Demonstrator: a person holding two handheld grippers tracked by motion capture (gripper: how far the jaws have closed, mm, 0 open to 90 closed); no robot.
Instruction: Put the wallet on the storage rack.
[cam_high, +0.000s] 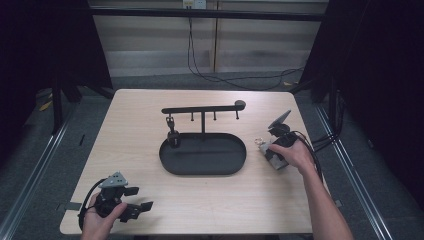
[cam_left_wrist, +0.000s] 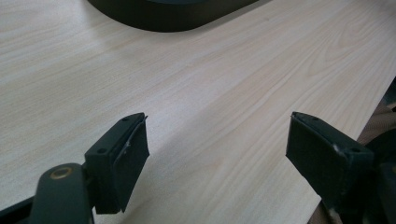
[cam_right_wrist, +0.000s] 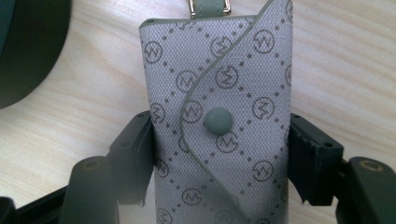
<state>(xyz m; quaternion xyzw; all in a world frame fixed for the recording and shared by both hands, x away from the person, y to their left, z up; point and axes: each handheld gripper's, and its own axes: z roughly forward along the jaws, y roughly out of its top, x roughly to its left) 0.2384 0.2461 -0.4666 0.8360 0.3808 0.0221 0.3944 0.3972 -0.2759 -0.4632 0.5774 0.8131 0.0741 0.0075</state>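
Note:
A grey monogram key pouch (cam_right_wrist: 219, 70) with a round snap lies on the wooden table, its metal clasp (cam_right_wrist: 208, 5) at the far end. My right gripper (cam_right_wrist: 219, 140) is shut on it, one pad pressing each long side. In the high view the pouch (cam_high: 276, 162) sits just right of the black oval tray (cam_high: 202, 171), under my right gripper (cam_high: 271, 153) and the hand that holds it. My left gripper (cam_high: 140, 199) rests near the table's front left corner, open. Between its jaws there is nothing but bare wood (cam_left_wrist: 217, 135).
A black rack (cam_high: 202, 108) with several hooks rises from the back of the tray; a small dark item (cam_high: 172, 134) hangs from its left hook. The tray's edge (cam_left_wrist: 173, 14) shows far ahead of the left gripper. Cables trail across the floor behind the table.

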